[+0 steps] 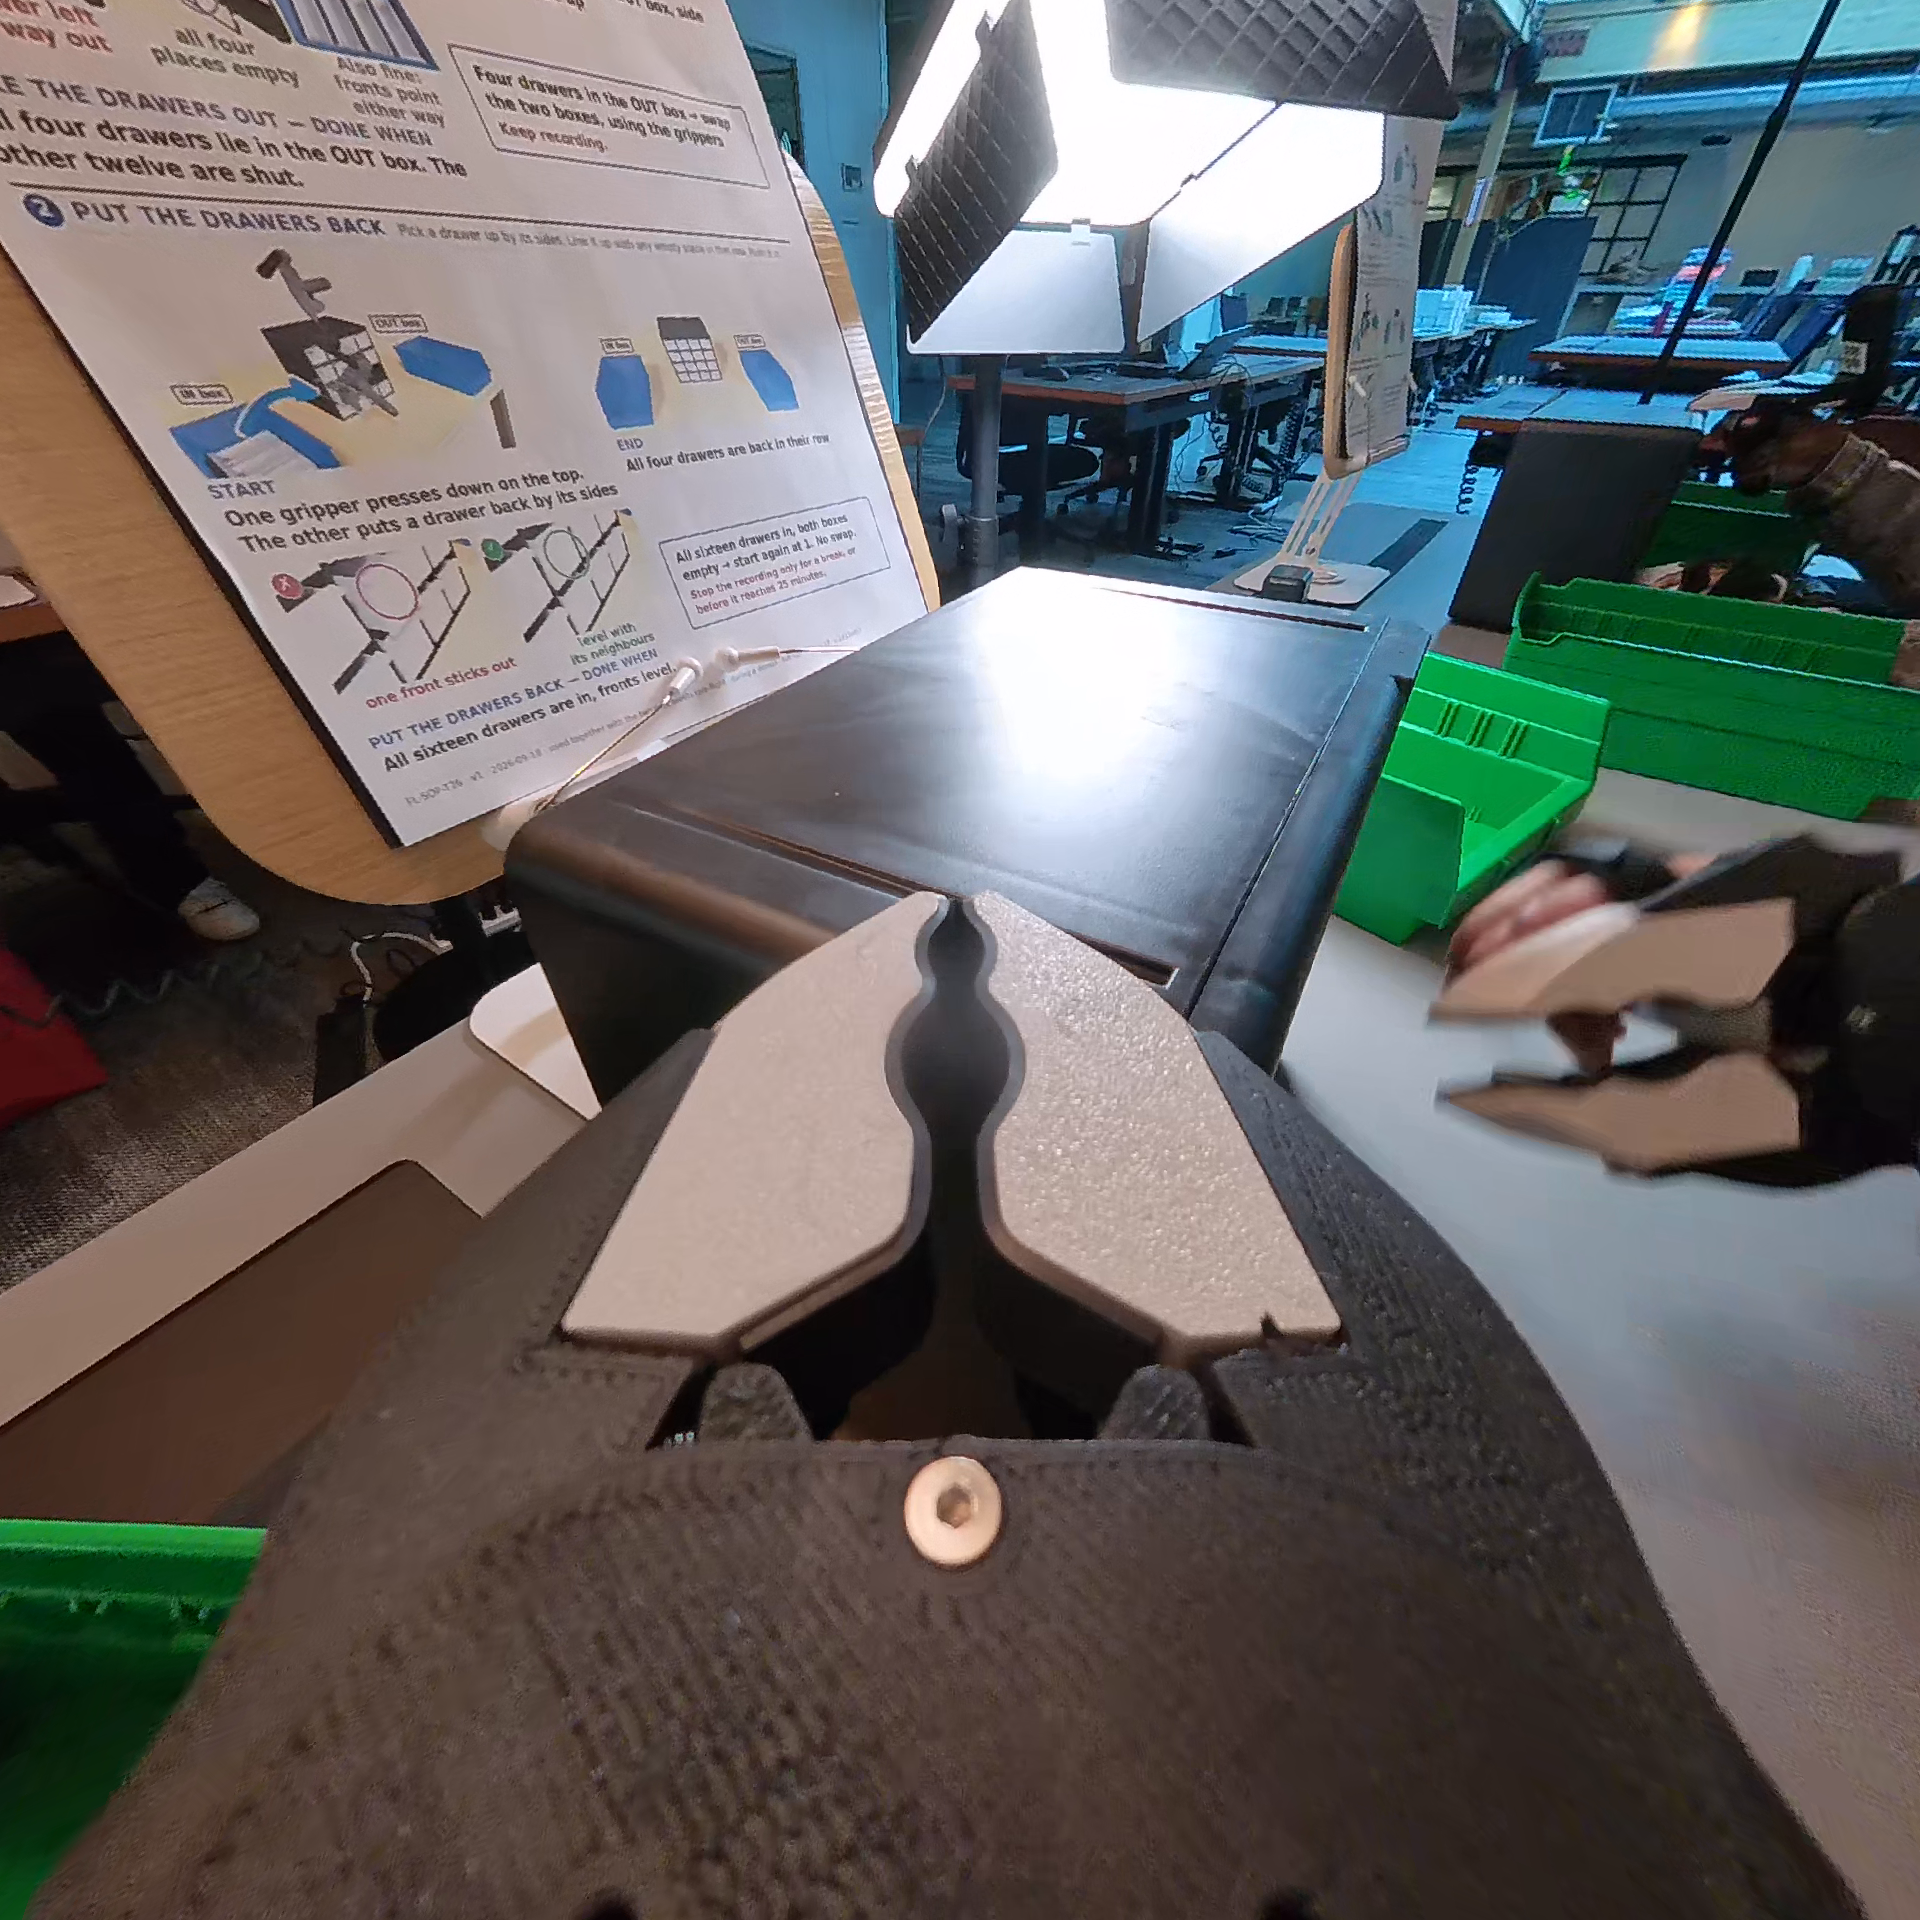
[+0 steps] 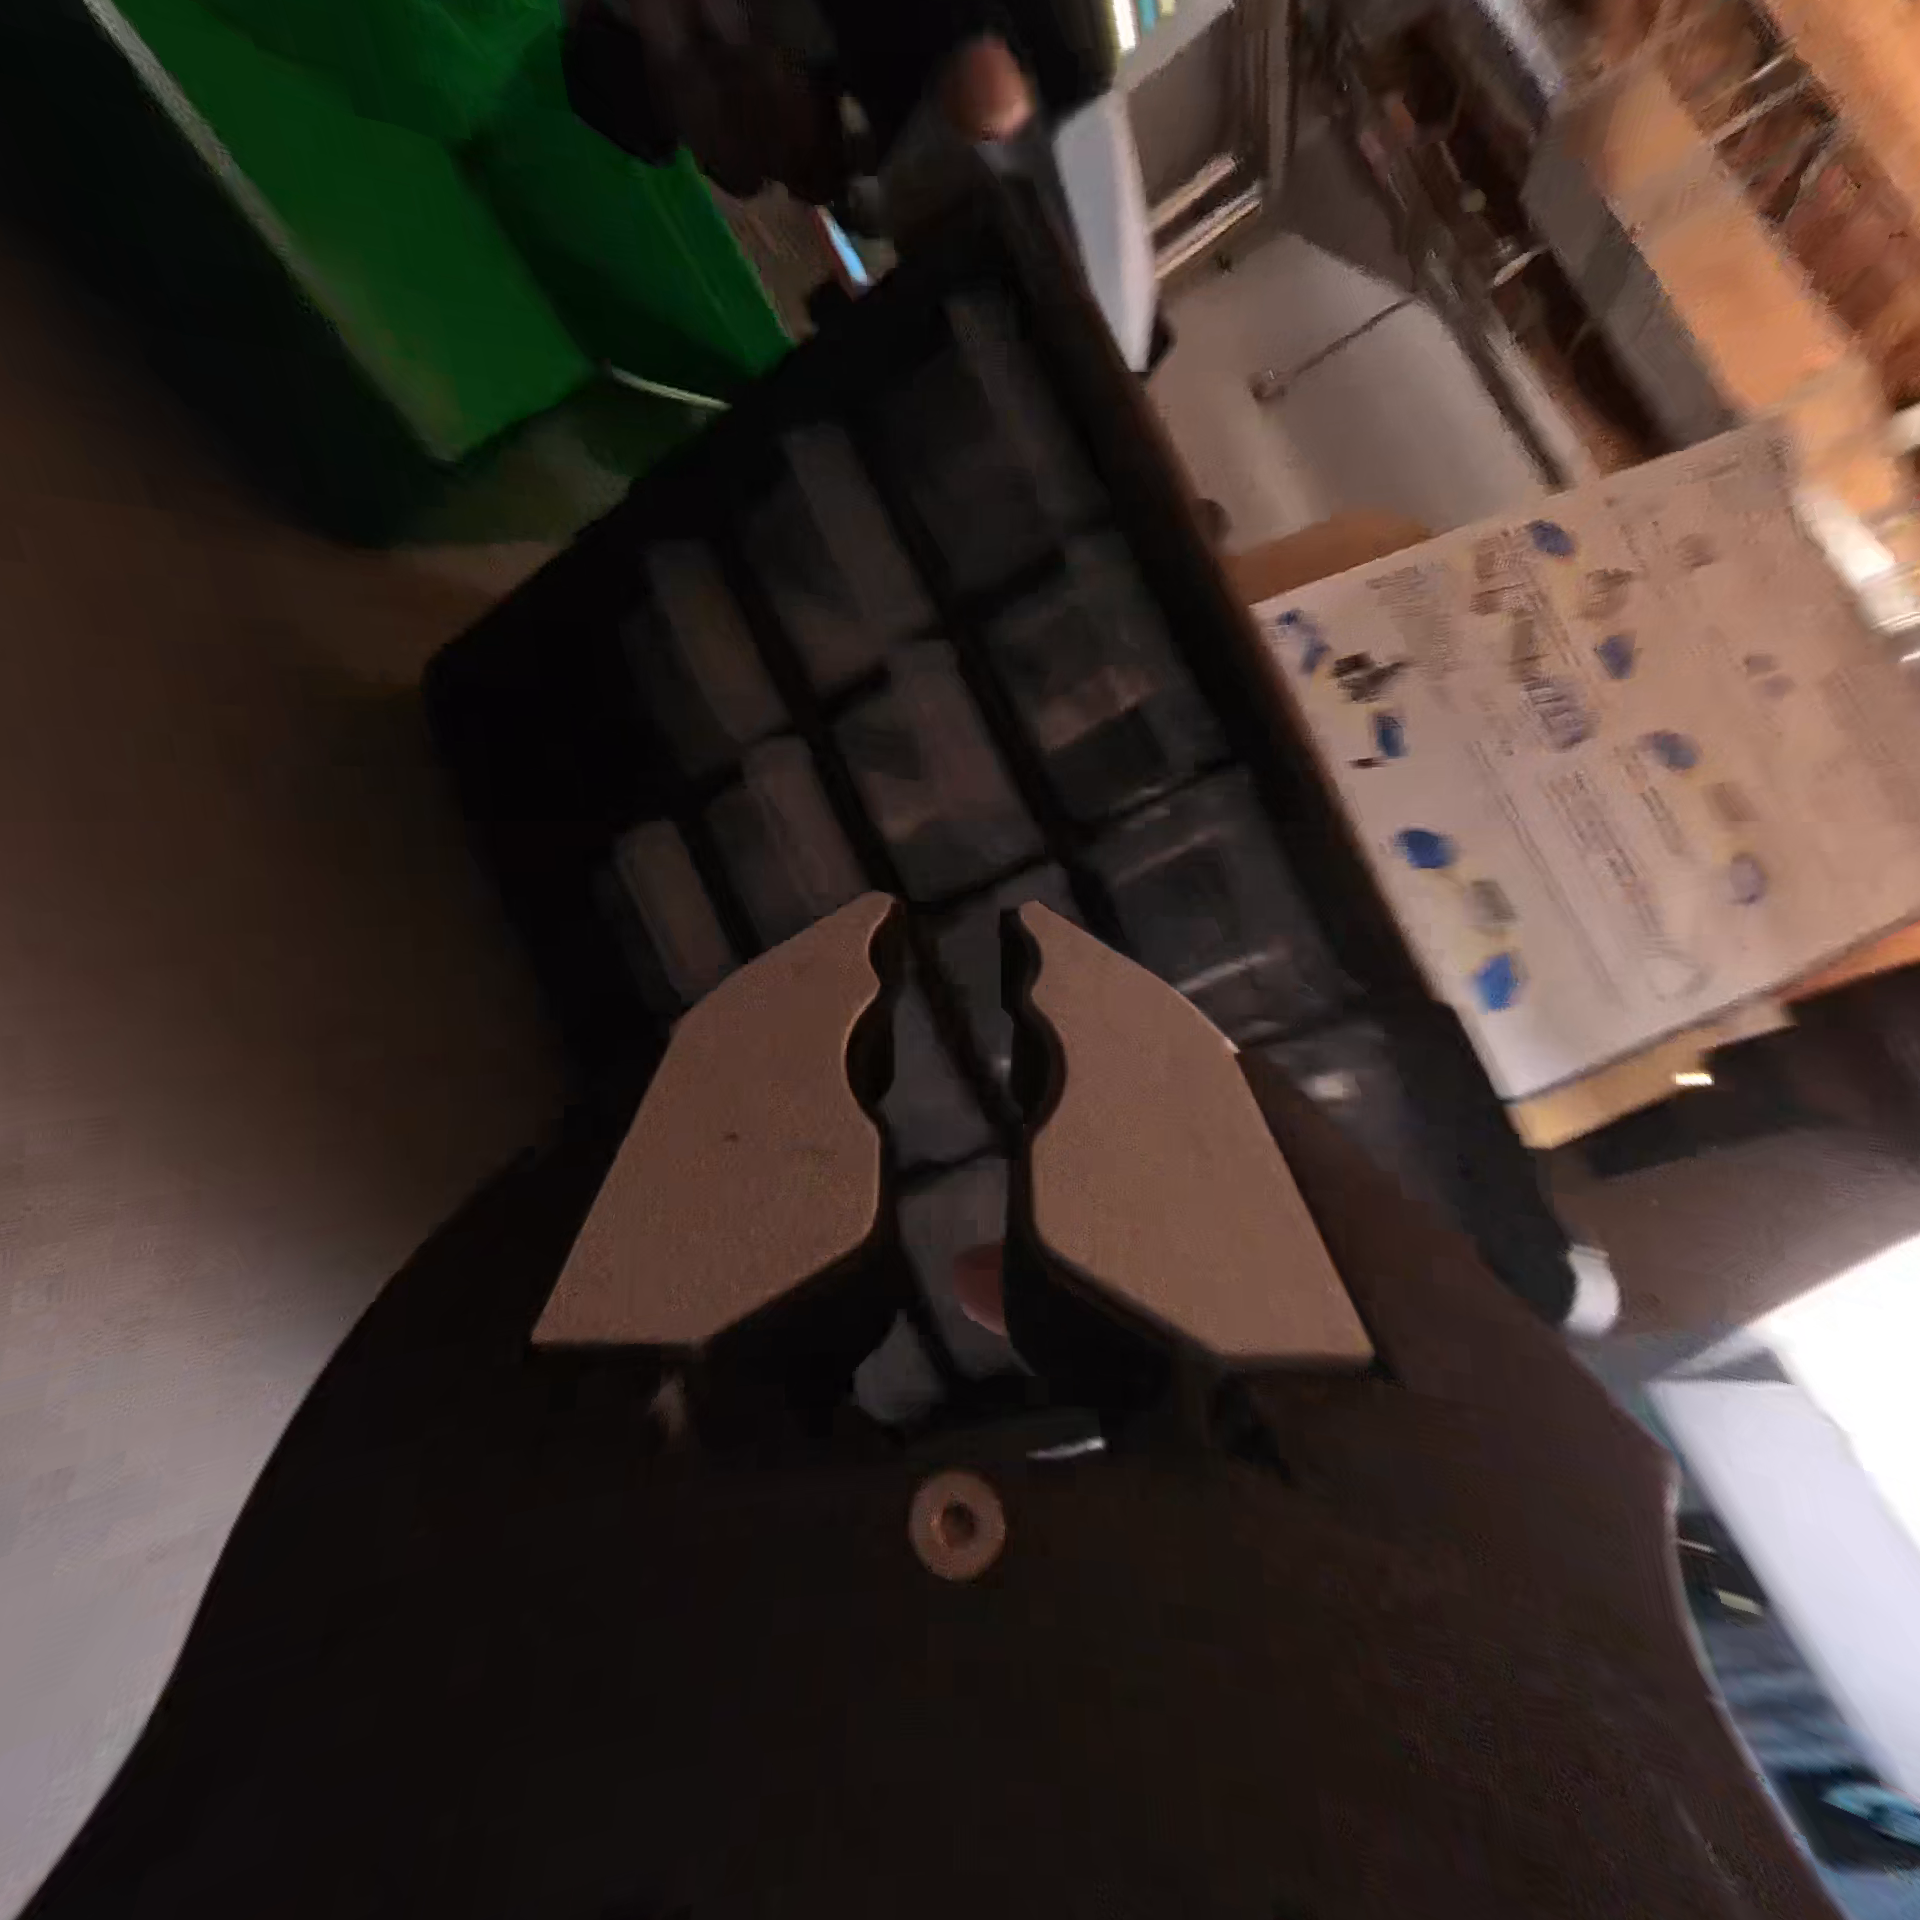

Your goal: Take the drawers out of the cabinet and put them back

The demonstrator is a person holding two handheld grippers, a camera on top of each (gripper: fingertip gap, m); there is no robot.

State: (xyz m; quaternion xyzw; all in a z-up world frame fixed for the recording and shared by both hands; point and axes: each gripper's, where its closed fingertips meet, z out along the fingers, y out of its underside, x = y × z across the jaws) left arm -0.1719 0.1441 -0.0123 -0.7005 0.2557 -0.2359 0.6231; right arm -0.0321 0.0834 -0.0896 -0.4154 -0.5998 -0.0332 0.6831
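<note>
We see the black plastic drawer cabinet [image 1: 1039, 748] standing on the pale tabletop [image 1: 1621, 1351], its glossy flat top catching glare from the lamp panel [image 1: 1091, 156] behind it. Our left gripper [image 1: 954, 914], grey-padded w/ black textured body, sits at the cabinet's near top edge, jaws closed tip to tip, nothing between them. Right of the cabinet, our right gripper [image 1: 1449, 1049] is blurred, turned sideways, jaws narrowly apart & empty. In the right wrist view the cabinet front [image 2: 935, 727] shows a grid of small dark translucent drawers [image 2: 914, 790], blurred; we can't tell if any stick out. Green plastic bins [image 1: 1475, 800] sit just right of the cabinet. An instruction sheet on a wooden board [image 1: 436, 416] stands to the cabinet's left.
</note>
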